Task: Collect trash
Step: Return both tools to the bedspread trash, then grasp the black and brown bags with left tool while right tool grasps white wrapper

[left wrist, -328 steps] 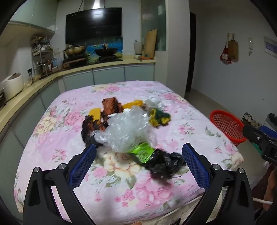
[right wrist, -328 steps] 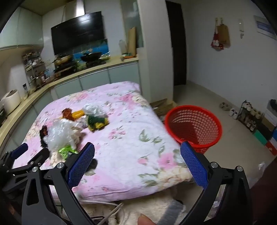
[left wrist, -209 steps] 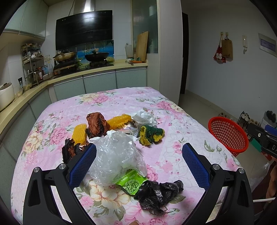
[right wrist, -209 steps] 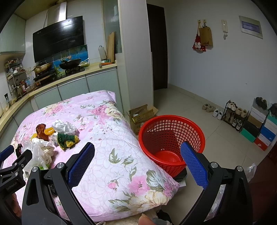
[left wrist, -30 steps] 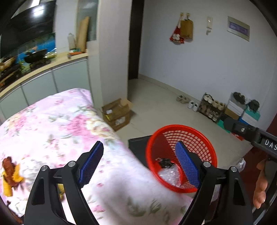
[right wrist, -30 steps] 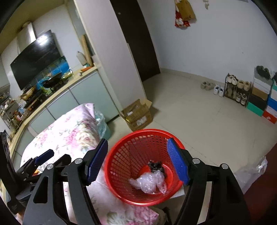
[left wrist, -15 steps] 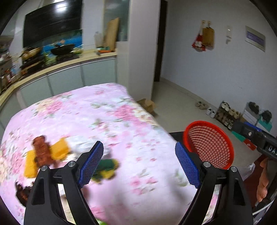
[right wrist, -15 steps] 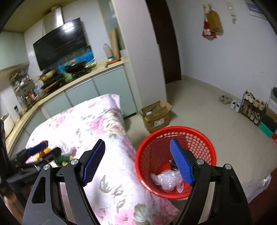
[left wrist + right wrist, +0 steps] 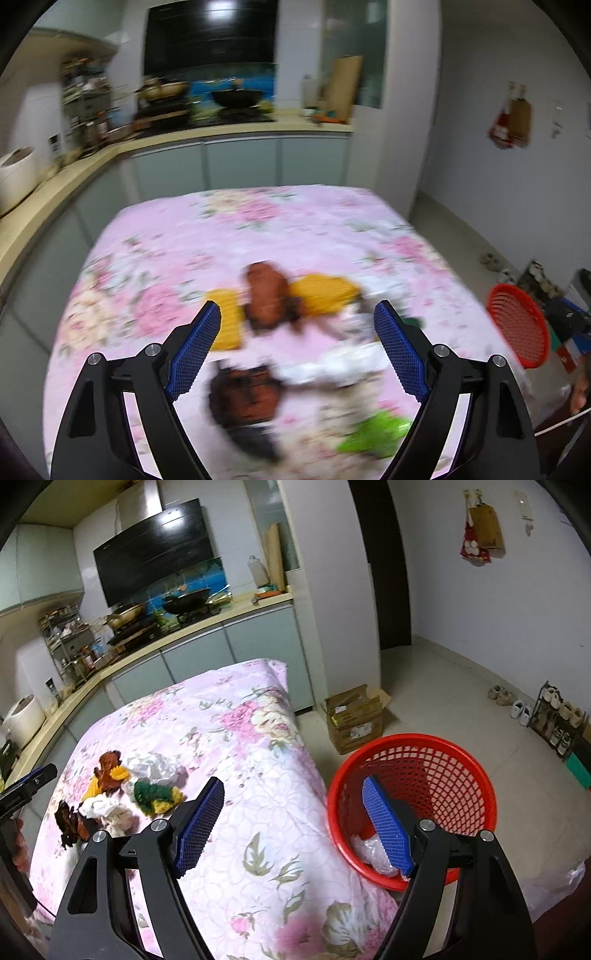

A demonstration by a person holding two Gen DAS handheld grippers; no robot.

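Trash lies on the floral-covered table (image 9: 258, 225): a brown crumpled wrapper (image 9: 266, 295), yellow pieces (image 9: 325, 293), a dark brown wrapper (image 9: 245, 395), a green packet (image 9: 373, 432) and white crumpled plastic (image 9: 343, 363). My left gripper (image 9: 297, 347) is open and empty above this pile; the view is blurred. In the right wrist view the pile (image 9: 122, 786) sits at the left, with a green-yellow scrap (image 9: 155, 797). My right gripper (image 9: 293, 825) is open and empty, between the table edge and the red basket (image 9: 413, 801), which holds a clear plastic bag (image 9: 373, 853).
The red basket also shows at the right of the left wrist view (image 9: 517, 325). A cardboard box (image 9: 352, 718) stands on the floor behind the basket. A shoe rack (image 9: 554, 716) lines the right wall. Kitchen counters (image 9: 166, 642) run behind the table.
The clear plastic bag and black bag left the table and lie in the basket. My left gripper has swung from the basket back over the pile. My right gripper pulled back from the basket.
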